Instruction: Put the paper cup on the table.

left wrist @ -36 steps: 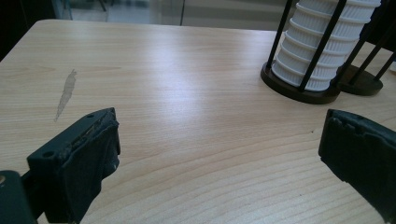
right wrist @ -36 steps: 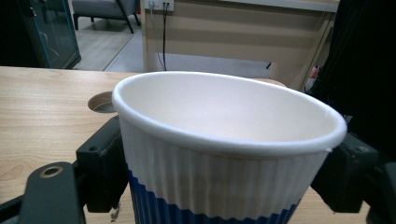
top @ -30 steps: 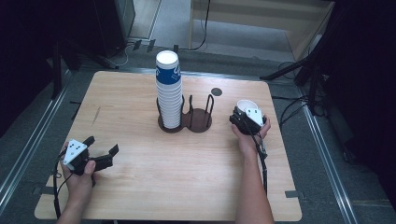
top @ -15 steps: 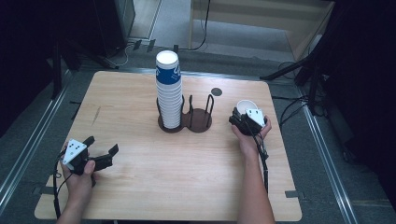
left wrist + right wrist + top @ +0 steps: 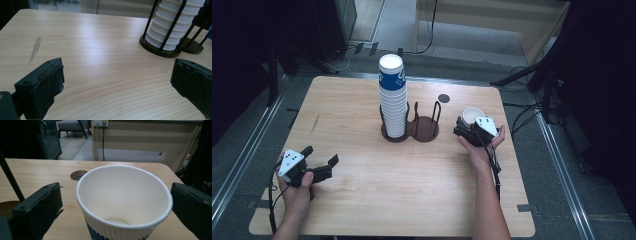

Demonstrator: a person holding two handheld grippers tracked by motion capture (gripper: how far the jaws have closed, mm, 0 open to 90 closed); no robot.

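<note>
Black jaws of the right gripper (image 5: 117,202) stand wide apart on either side of the paper cup (image 5: 124,202), and they have just been opening; the pads clear the cup wall on both sides, so the cup is released and stands upright on its own on the table (image 5: 362,200). In the high view the cup (image 5: 472,116) sits at the right of the table, just right of the holder (image 5: 412,131) and well apart from the cup stack (image 5: 393,97) that fills the holder's left ring.

Judged from this, one cup is set down singly; the stack remains tall and the holder's right ring is empty, so most of the work appears to remain.

The right gripper (image 5: 468,129) points toward the far edge, level with the table, the right hand (image 5: 479,147) gripping it from below, forearm running straight back to the near edge.

The left gripper (image 5: 319,167) rests at the near left, jaws open with nothing between them, pointing right toward the holder.
</note>
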